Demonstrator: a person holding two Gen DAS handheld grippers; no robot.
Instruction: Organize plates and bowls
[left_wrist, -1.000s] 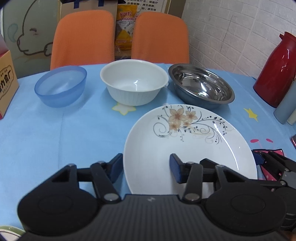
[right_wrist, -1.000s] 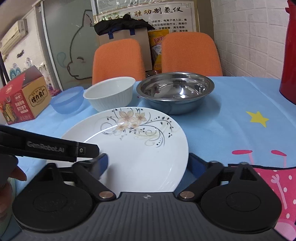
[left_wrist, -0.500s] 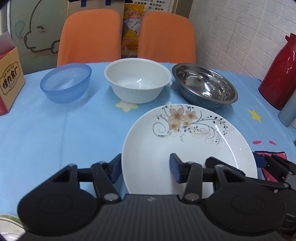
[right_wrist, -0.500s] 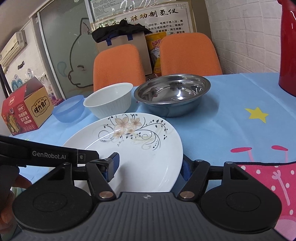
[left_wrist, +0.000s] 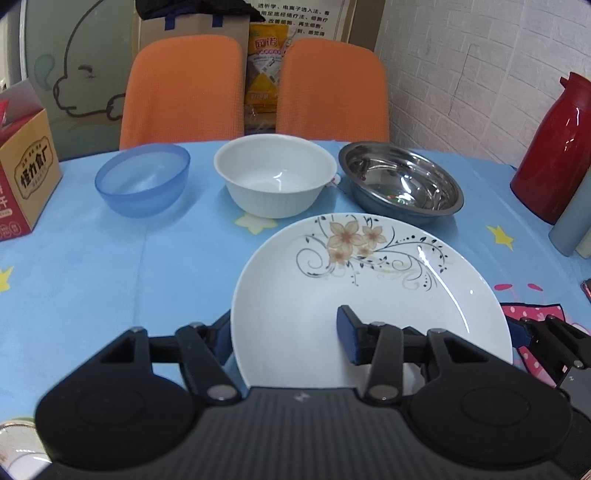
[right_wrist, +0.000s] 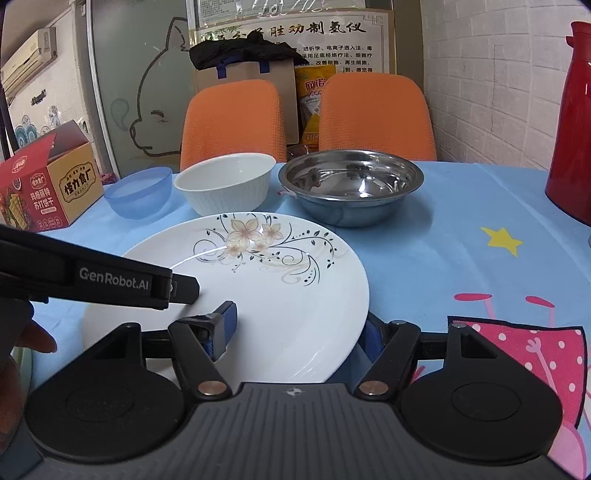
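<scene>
A white plate with a flower print (left_wrist: 369, 291) (right_wrist: 258, 288) is held tilted above the blue tablecloth. My left gripper (left_wrist: 284, 332) straddles its near left rim, one finger under and one on top. My right gripper (right_wrist: 299, 328) straddles its near right rim the same way. Both sets of jaws stand wide and I cannot tell if they press the rim. Behind the plate stand a blue bowl (left_wrist: 142, 179) (right_wrist: 138, 192), a white bowl (left_wrist: 275, 173) (right_wrist: 225, 182) and a steel bowl (left_wrist: 400, 181) (right_wrist: 351, 184) in a row.
A red thermos (left_wrist: 554, 147) (right_wrist: 576, 122) stands at the right, with a grey bottle (left_wrist: 572, 218) beside it. A snack box (left_wrist: 22, 170) (right_wrist: 40, 181) stands at the left. Two orange chairs (left_wrist: 184, 88) are behind the table. Part of another plate (left_wrist: 14, 439) shows at the lower left.
The plate has risen off the cloth and tilted, held between both grippers. Both views have lifted with it, and the bowls sit lower in the frames.
</scene>
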